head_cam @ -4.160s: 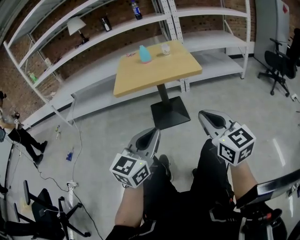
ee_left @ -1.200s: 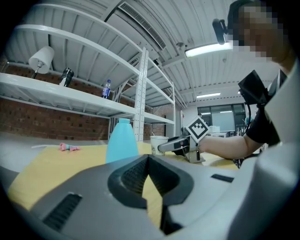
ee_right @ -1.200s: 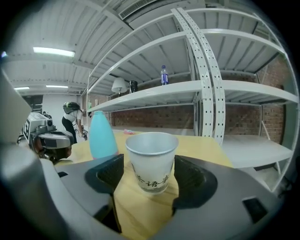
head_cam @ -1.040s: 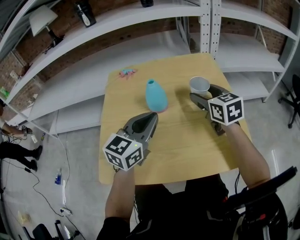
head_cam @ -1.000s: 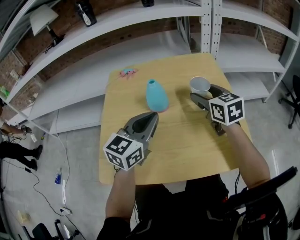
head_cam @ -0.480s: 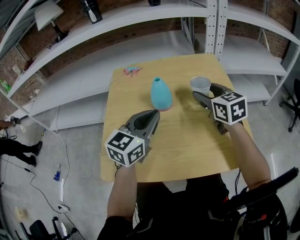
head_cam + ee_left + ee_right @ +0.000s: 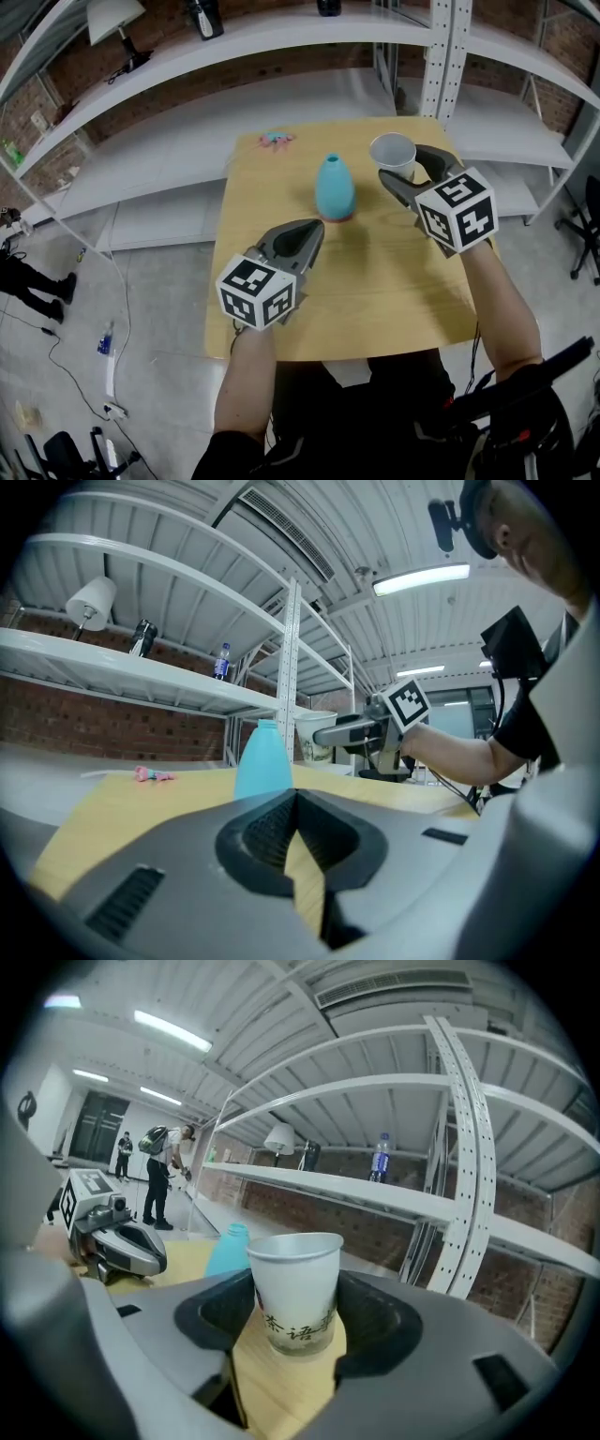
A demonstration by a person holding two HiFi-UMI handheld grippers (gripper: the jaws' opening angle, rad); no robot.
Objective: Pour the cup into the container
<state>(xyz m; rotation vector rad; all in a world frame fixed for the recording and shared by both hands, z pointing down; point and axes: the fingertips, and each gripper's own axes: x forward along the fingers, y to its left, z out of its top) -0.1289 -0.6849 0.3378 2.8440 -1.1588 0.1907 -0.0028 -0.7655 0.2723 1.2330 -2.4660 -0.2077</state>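
A white paper cup (image 7: 393, 153) with dark print sits between the jaws of my right gripper (image 7: 401, 169), which have just been closing on it; they are shut on it, and it hangs upright above the far right of the wooden table (image 7: 375, 300). The right gripper view shows the cup (image 7: 295, 1288) pinched at both sides. The light blue bottle-shaped container (image 7: 335, 187) stands on the table, left of the cup and apart from it. My left gripper (image 7: 307, 240) is shut and empty, just short of the container (image 7: 263, 761).
A small pink object (image 7: 277, 140) lies at the table's far left corner. White metal shelving (image 7: 281, 37) with a lamp (image 7: 114, 15) and bottles runs behind the table. A shelf upright (image 7: 448, 47) rises just beyond the cup.
The right gripper has closed on the cup, lifted it off the table and rolled a little. The left gripper has stayed put near the container.
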